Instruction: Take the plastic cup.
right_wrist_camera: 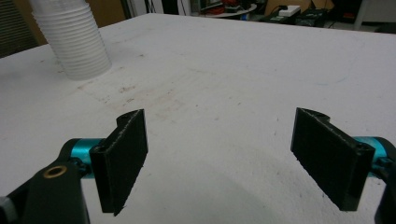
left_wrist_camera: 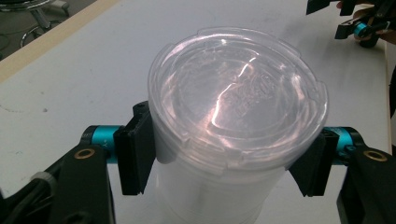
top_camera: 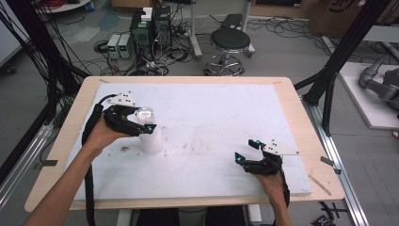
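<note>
A stack of translucent white plastic cups (top_camera: 151,139) stands at the left of the white board (top_camera: 216,117), and it rises at the far left of the right gripper view (right_wrist_camera: 74,37). A clear round lid (left_wrist_camera: 236,91) caps the stack. My left gripper (left_wrist_camera: 224,163) is shut on the stack just under the lid, one black pad (left_wrist_camera: 135,154) pressed against each side. In the high view this left gripper (top_camera: 143,118) comes in from the left at the stack's top. My right gripper (top_camera: 247,150) rests open near the front right, nothing between its fingers (right_wrist_camera: 123,158).
The white board lies on a wooden table (top_camera: 301,122) with bare rim all round. Faint dirty smudges (top_camera: 124,149) mark the board near the cups. A stool (top_camera: 229,44), computers (top_camera: 150,28) and cables stand on the floor beyond the far edge.
</note>
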